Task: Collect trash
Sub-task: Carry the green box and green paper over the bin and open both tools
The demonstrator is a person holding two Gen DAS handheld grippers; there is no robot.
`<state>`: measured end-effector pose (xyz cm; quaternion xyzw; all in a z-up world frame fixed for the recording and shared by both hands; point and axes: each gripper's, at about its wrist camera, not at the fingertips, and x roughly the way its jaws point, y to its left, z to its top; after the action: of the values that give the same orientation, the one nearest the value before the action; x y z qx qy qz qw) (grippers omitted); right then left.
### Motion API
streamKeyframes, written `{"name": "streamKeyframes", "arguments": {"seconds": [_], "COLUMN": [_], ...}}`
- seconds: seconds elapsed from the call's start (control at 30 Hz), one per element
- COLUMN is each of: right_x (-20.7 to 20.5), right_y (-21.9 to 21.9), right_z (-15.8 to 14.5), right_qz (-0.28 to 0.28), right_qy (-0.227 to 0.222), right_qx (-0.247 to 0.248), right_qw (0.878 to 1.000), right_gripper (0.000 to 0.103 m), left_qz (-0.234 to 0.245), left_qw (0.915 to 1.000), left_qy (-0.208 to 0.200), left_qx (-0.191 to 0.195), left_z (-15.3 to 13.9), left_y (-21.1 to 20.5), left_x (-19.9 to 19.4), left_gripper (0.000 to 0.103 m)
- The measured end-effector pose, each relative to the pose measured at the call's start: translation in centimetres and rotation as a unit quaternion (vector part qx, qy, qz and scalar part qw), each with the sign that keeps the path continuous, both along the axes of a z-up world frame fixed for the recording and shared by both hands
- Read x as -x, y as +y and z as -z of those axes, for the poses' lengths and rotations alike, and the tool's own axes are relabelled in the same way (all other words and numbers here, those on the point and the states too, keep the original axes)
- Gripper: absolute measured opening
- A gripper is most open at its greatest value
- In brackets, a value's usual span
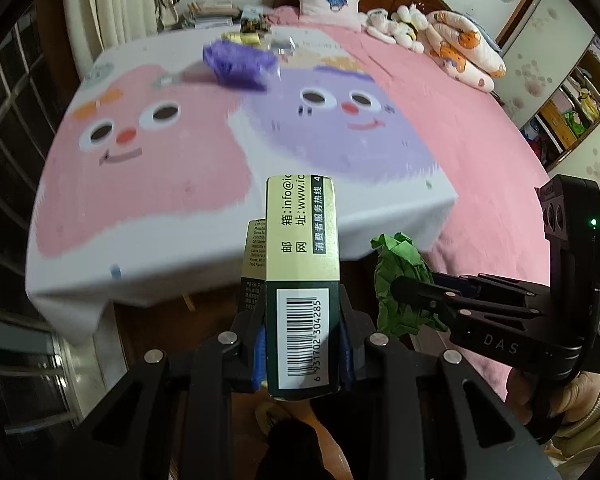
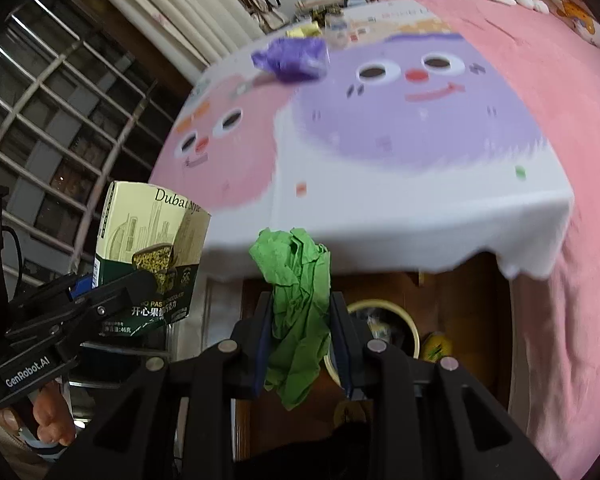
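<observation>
Black tools w/ silver screws, blue pads, maybe pale cuffs.

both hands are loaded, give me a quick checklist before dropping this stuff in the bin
1. Left gripper clamped on the chocolate box: ok.
2. Right gripper clamped on the crumpled green paper: ok.
3. Bin located, below the right gripper on the floor: ok.
4. Bin opening unobstructed: cannot tell, partly hidden.
5. Table cleared of trash: not ok, crumpled purple paper remains.
</observation>
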<state>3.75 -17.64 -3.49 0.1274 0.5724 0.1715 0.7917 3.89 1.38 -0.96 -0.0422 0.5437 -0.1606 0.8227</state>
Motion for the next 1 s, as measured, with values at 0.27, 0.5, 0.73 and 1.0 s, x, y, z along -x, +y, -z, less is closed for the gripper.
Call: {"name": "streamKeyframes", "arguments": {"seconds": [0.27, 0.5, 0.73, 1.0], "right_x": [3.2, 3.4, 2.3, 1.6], "right_y": [-0.2, -0.4, -0.5, -0.5], "right_z": [4.6, 13.7, 23.9, 32.1], "right_qz": [-0.004, 0.004, 0.008, 0.014], "right_qy": [0.052, 0.102, 0.138, 0.167], "right_qx": [0.013, 0.014, 0.016, 0.027], "right_qw": [0.999, 0.995, 0.99, 0.985], "right_gripper": [0.027, 0.027, 0.028, 0.031], "left_qz": [-0.012, -0.035, -0.049, -0.056], "left_qw": [0.9987, 0.9958, 0.9906, 0.9855], "left_qy": [0.046, 0.085, 0.127, 0.158], "left_qx": [0.018, 0.003, -0.011, -0.029], "left_z": [4.8, 13.7, 24.5, 32.0], "left_y": [-0.4, -1.4, -2.7, -3.4], "left_x": [2.5, 3.0, 2.5, 1.6], "left_gripper": [0.026, 0.026, 0.026, 0.046]}}
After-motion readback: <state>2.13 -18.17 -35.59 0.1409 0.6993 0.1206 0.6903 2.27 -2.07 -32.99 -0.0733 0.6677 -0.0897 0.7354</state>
